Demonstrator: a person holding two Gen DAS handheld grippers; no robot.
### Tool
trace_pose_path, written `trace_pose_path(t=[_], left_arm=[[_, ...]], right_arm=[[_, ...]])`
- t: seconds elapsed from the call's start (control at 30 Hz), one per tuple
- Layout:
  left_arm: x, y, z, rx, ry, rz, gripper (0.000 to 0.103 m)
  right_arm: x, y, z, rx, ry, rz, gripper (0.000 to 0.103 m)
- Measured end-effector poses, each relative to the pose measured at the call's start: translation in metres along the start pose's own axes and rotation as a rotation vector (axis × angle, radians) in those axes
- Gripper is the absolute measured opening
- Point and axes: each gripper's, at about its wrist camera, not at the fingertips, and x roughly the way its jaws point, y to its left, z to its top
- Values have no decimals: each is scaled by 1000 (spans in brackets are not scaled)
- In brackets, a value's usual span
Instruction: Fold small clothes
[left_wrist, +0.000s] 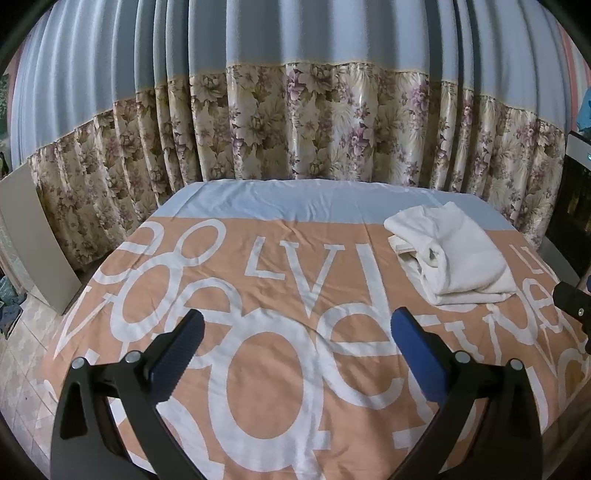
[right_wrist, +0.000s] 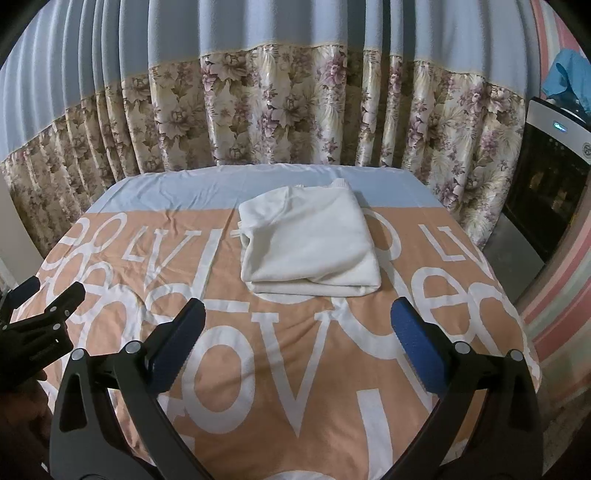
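On the lettered bedsheet (right_wrist: 295, 369) lies a folded white garment (right_wrist: 306, 243), its underlayers hidden; both grippers' jaws gape empty.

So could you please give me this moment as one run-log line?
phase: fold done | white garment: folded, on tablecloth | left gripper: open, empty | right gripper: open, empty, apart from garment

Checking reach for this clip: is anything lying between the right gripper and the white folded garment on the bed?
Nothing visible does. Only bare printed bedsheet lies between the open right gripper and the white folded garment ahead of it. The left gripper sits off to the left, outside that path.
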Motion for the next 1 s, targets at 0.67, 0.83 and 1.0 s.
trace_pose_path(t=[0.67, 0.83, 1.0], left_arm=[[13, 19, 5, -46, 61, -34, 101], [21, 22, 1, -51, 87, -32, 101], [20, 24, 0, -61, 82, -30, 101]], right_arm=[[6, -1, -2, -2, 10, -6, 100], [7, -1, -3, 0, 14, -8, 100], [13, -1, -4, -6, 22, -7, 100]])
